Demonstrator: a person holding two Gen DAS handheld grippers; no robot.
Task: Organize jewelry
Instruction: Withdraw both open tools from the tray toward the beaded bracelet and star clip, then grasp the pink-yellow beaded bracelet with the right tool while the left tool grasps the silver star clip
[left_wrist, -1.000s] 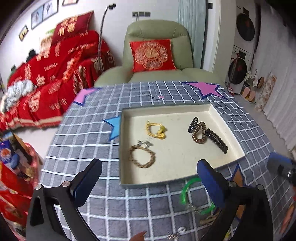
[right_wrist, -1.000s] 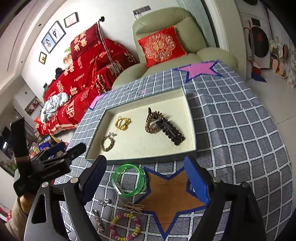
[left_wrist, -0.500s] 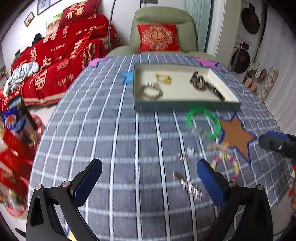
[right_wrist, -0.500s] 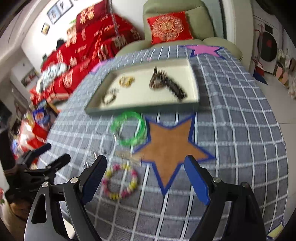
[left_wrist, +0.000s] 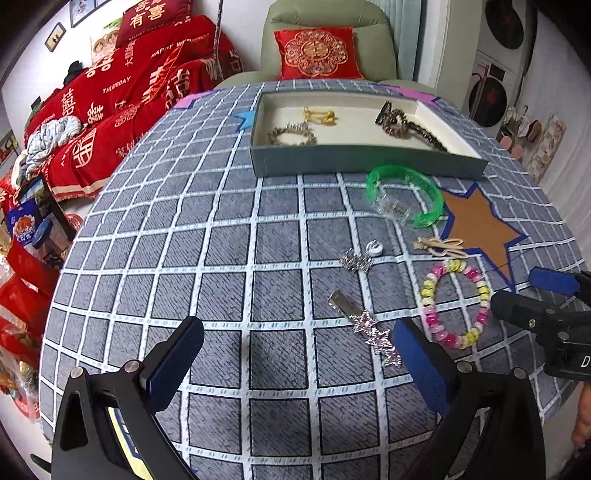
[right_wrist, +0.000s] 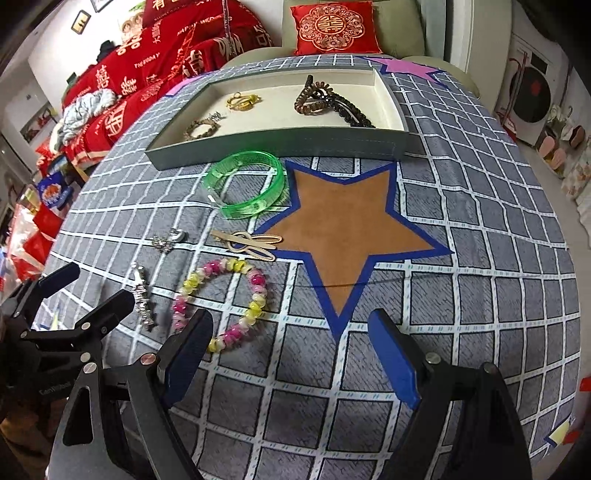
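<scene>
Left gripper (left_wrist: 295, 363) spread wide, nothing between its pads, low over the near edge of the grey checked tablecloth (left_wrist: 207, 236). Right gripper (right_wrist: 291, 350) also spread, empty, over the near edge beside the brown star patch (right_wrist: 343, 229)

Near edge: silver star hair clip (left_wrist: 364, 326) lies just ahead of the left gripper's right finger; pink-yellow beaded bracelet (right_wrist: 221, 299) flat on the cloth just beside it, close to the right gripper's left finger

Toward the middle: small silver earring (left_wrist: 360, 258) and a gold bow hair clip (right_wrist: 247, 245), the clip touching the star patch's left point

Further: green bangle (right_wrist: 245, 184) with a clear clip inside its ring, lying just in front of the tray's near wall, left of the star patch

Far half of the table: grey tray (left_wrist: 365, 162) with cream lining. Inside it a braided brown bracelet (left_wrist: 291, 134) at near left, gold piece (left_wrist: 319, 115) behind it, brown coil hair tie (right_wrist: 314, 99) and dark claw clip (right_wrist: 351, 110) touching at the right side

Past the far edge: green armchair with red cushion (left_wrist: 318, 53)
</scene>
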